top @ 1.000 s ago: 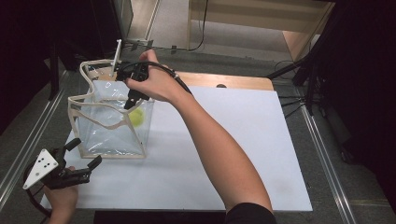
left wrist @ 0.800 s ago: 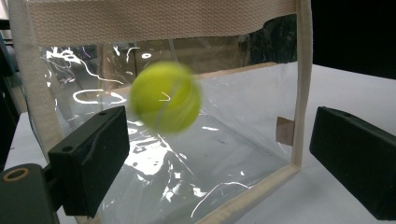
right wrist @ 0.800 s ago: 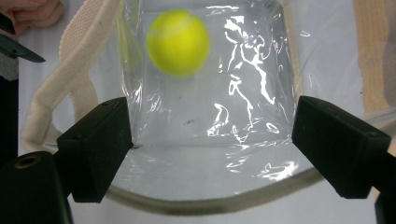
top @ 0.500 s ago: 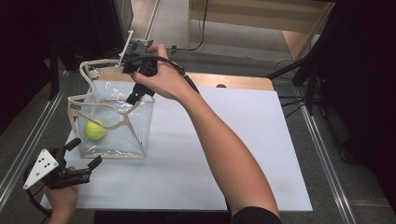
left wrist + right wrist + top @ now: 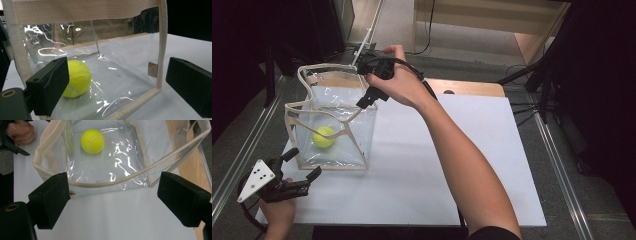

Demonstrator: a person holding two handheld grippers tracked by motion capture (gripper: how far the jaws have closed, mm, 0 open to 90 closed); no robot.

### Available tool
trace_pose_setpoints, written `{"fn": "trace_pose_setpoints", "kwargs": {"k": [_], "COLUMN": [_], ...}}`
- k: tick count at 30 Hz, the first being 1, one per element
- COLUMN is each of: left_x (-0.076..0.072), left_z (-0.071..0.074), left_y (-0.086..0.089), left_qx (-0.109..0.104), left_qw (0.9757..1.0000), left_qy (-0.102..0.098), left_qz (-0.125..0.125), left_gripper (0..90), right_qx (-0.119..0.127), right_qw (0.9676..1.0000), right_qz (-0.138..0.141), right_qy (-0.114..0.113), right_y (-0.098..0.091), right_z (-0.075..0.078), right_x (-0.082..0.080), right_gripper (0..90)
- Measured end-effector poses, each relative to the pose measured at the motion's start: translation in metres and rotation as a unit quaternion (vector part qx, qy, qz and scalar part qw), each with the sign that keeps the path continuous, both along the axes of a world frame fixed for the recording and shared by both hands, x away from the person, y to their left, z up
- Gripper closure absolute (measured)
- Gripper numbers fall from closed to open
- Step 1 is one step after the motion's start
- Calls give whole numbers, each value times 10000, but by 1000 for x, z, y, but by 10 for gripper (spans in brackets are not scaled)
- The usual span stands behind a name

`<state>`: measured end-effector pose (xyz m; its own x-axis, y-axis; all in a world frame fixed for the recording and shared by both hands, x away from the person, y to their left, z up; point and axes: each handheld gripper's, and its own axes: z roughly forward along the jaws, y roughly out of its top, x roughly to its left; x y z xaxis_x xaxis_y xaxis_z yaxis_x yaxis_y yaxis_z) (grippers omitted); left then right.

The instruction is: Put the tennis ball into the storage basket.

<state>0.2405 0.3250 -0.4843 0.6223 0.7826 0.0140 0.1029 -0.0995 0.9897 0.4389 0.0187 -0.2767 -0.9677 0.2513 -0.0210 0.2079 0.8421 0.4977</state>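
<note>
while the right tongs (image 5: 367, 98) hang above the far right part of the clear bag (image 5: 332, 125), their jaws stand spread apart with nothing between them; in the right gripper view the bag's open mouth lies directly below them. the left tongs (image 5: 301, 166), held low at the near left corner of the white surface (image 5: 452, 165), are likewise released and grasp nothing; the left gripper view looks straight through the bag's near wall, just in front of the jaws.

progress, as judged: 1 tennis ball (image 5: 324, 137) already rests on the floor of the bag, so the placing step appears done. no other loose item lies on the surface. what is left looks like withdrawing the right hand (image 5: 399, 82) clear of the bag, and possibly handling the bag itself, since the left tongs sit near its base corner. that is a judgement only.

condition of the items: the bag stands upright and open at the left part of the surface, with clear, creased plastic walls that catch glare, cream webbing trim along its edges and 2 webbing handles (image 5: 105, 183) arching over the mouth. the ball is yellow-green and felted with a pale seam, sitting toward the bag's near left part, close to a side wall; contact with the wall cannot be confirmed.
</note>
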Motion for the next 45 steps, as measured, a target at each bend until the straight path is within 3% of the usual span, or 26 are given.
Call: {"fn": "trace_pose_setpoints", "kwargs": {"k": [9,11,20,32,39,45], "left_x": [0,0,0,0,0,0], "left_z": [0,0,0,0,0,0], "left_y": [0,0,0,0,0,0], "left_qx": [8,1,23,62,69,74], "left_qw": [10000,10000,10000,10000,10000,10000], "left_qy": [1,0,-7,0,-7,5], "left_qz": [3,5,-1,0,-7,-2], "left_gripper": [54,54,54,54,53,53], "right_qx": [6,-6,-51,-92,-2,70], "right_qw": [10000,9999,9995,9987,9983,9981], "right_qz": [-95,-130,-296,-483,-550,-566], "right_qy": [-13,21,-5,95,202,218], "right_y": [-13,-16,-28,-44,-51,-55], "right_z": [-6,-8,-22,-53,-77,-88], "right_x": [-3,-3,-8,-18,-27,-32], "right_gripper": [73,0,0,0,0,0]}}
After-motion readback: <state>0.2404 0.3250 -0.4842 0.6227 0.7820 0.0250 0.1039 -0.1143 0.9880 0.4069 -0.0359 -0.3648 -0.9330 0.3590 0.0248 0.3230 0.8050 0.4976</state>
